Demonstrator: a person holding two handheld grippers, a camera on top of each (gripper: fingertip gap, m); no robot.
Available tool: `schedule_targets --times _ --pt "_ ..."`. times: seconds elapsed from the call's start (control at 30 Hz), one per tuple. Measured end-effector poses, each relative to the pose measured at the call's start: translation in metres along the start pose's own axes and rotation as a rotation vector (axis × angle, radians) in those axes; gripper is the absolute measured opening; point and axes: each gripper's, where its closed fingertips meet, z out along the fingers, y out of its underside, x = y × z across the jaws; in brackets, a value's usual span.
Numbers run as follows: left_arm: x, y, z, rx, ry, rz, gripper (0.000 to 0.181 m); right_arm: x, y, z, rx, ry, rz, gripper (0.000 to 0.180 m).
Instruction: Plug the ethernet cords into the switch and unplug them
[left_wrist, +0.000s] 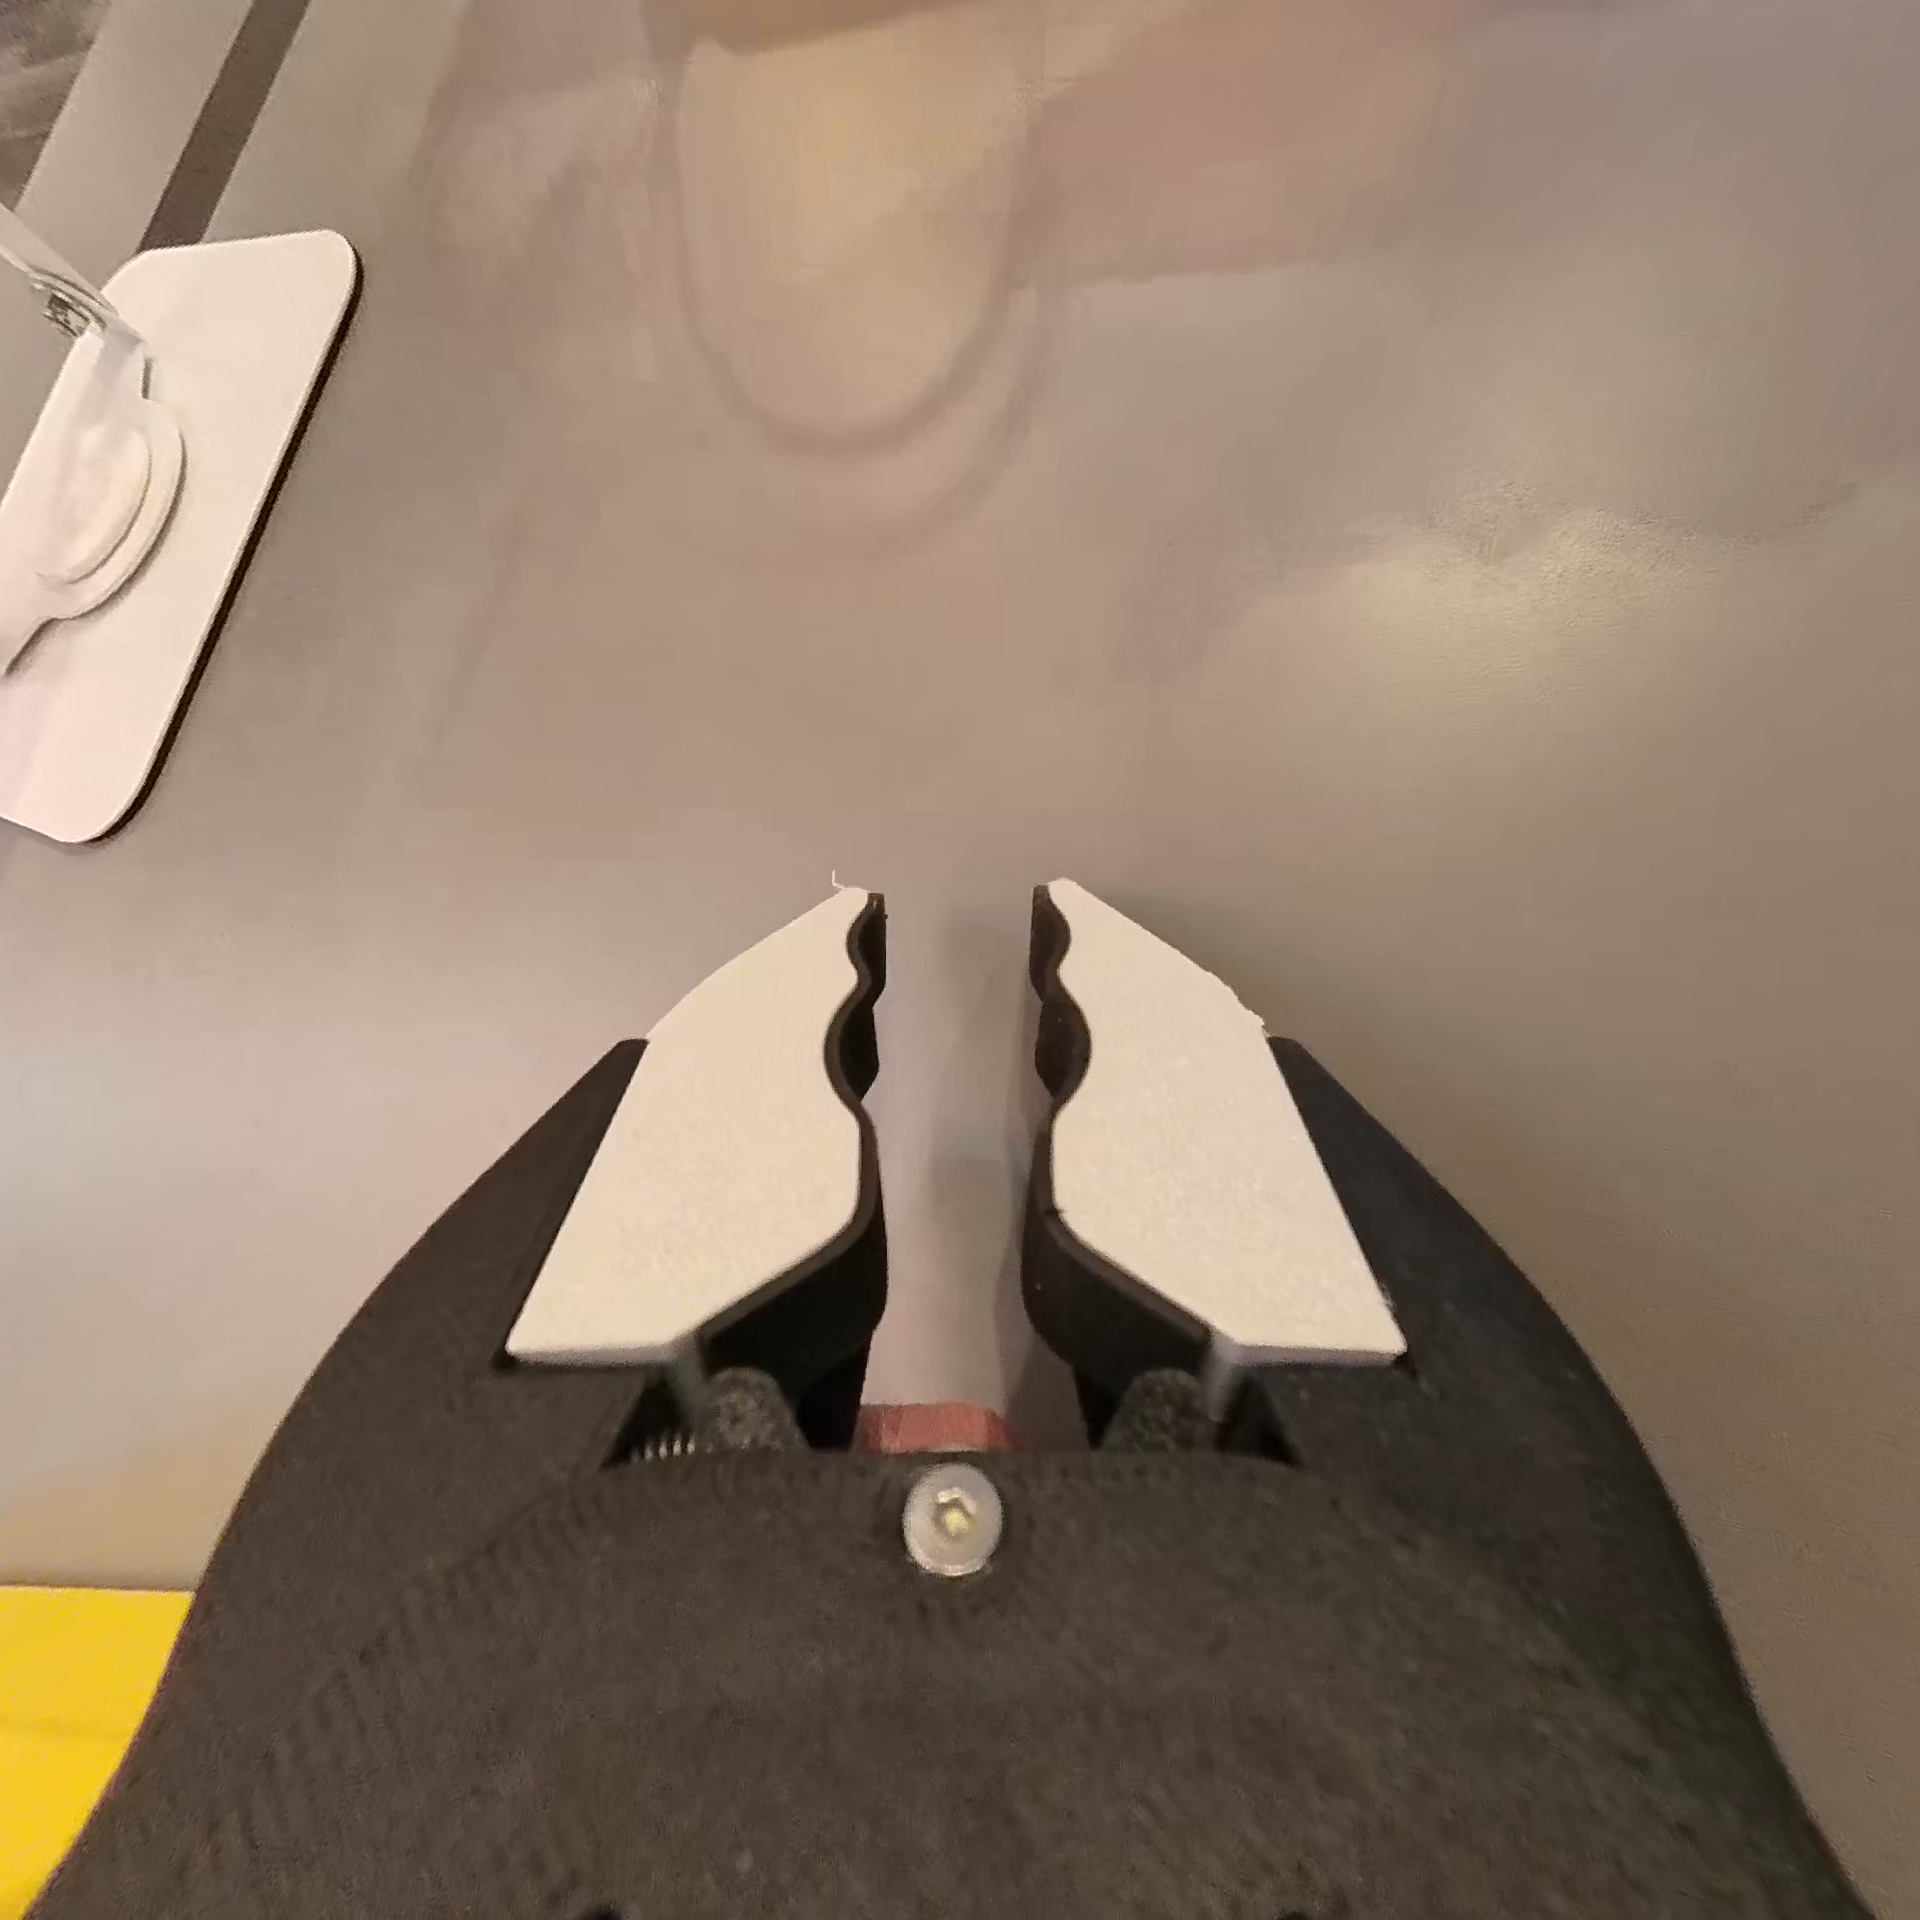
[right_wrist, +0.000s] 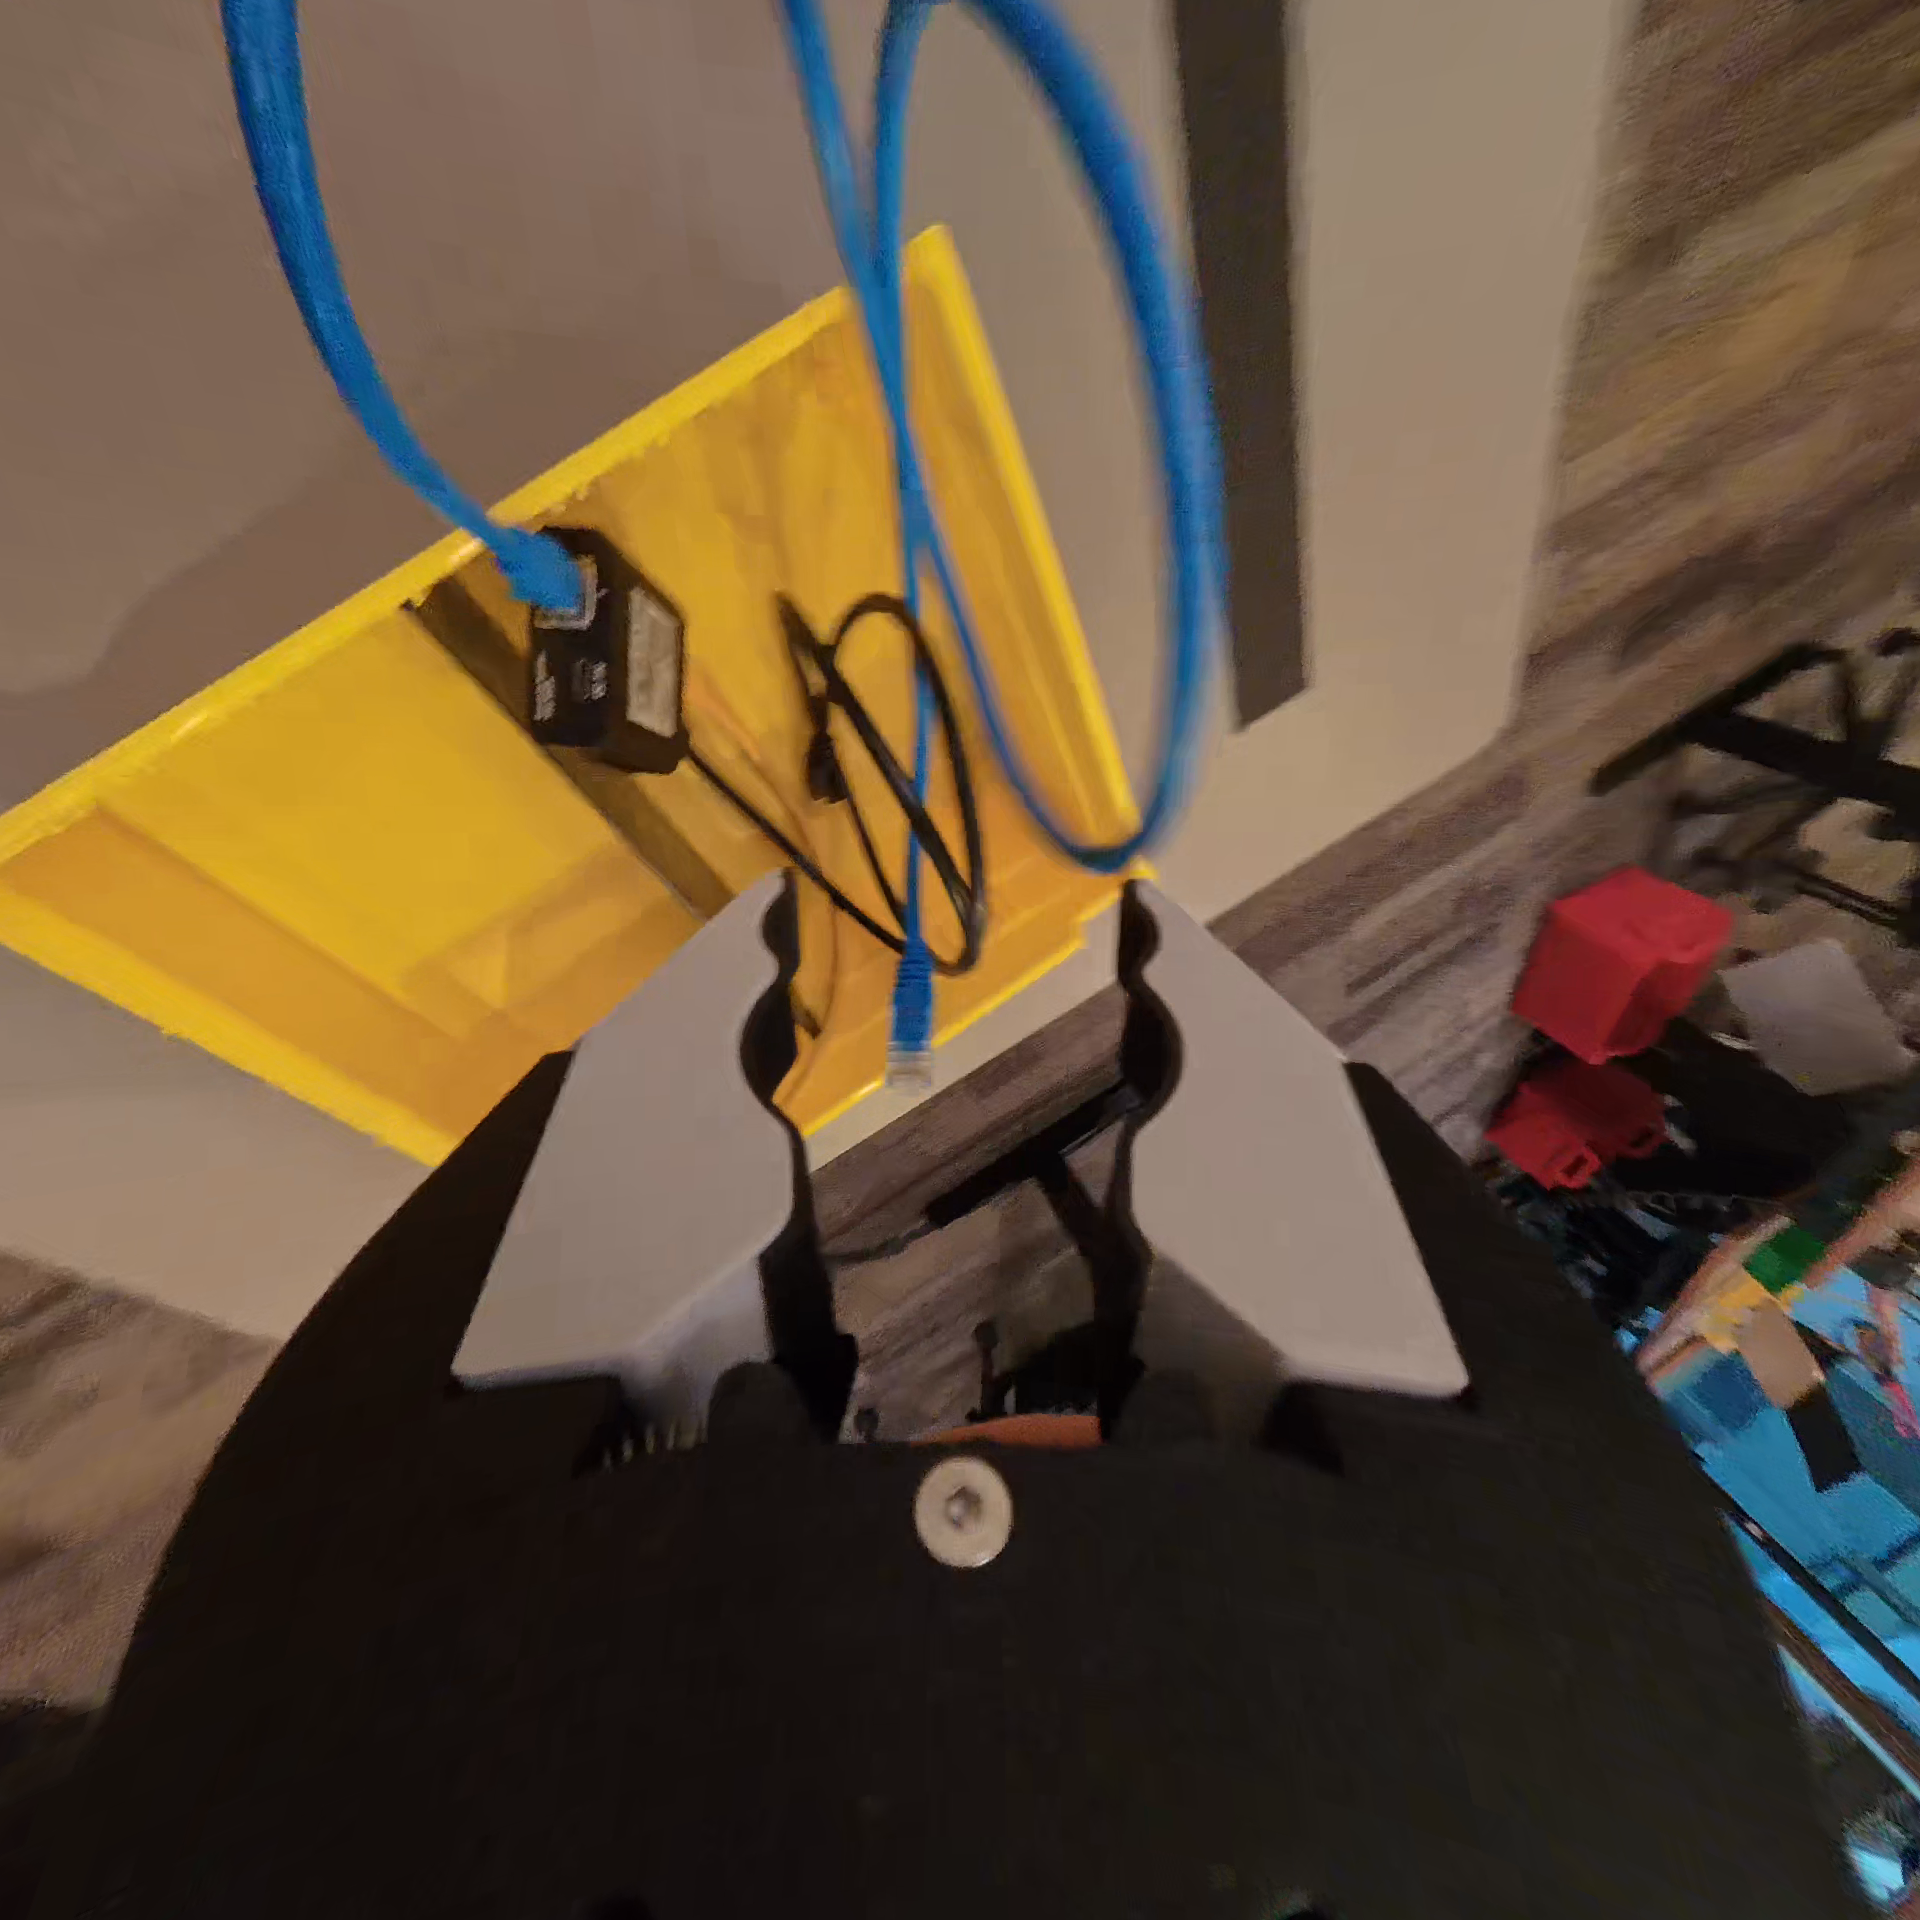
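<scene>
Both tools gripped nothing: the left gripper hung with a narrow gap between its fingers over the bare grey table, while the right gripper stood spread wide. Ahead of it a yellow bin held the black switch and a coiled black cable. One blue ethernet cord was plugged into the switch. A second cord's free plug dangled between the right fingers, long axis upright, tip downward.
</scene>
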Motion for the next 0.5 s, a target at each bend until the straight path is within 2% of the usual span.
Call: schedule_targets --times 0.1,0.17,0.3,0.4,0.5 --pt "0.0 -0.001 -0.001 0.003 -0.002 0.004 0.026 0.005 -0.01 -0.019 0.063 0.076 0.019 0.076" --pt "0.0 -0.001 -0.001 0.005 0.001 0.003 0.026 0.002 -0.026 -0.016 0.119 0.121 -0.021 0.095" --pt "0.001 -0.003 -0.003 0.006 -0.003 0.018 0.026 -0.054 -0.041 0.004 0.163 -0.087 -0.088 0.075" --pt "-0.001 -0.003 -0.005 0.011 -0.006 0.016 0.026 -0.092 -0.051 0.005 0.241 -0.202 -0.098 0.084" --pt "0.0 -0.003 -0.004 0.012 0.002 0.014 0.026 -0.109 -0.056 0.009 0.308 -0.222 -0.073 0.088"
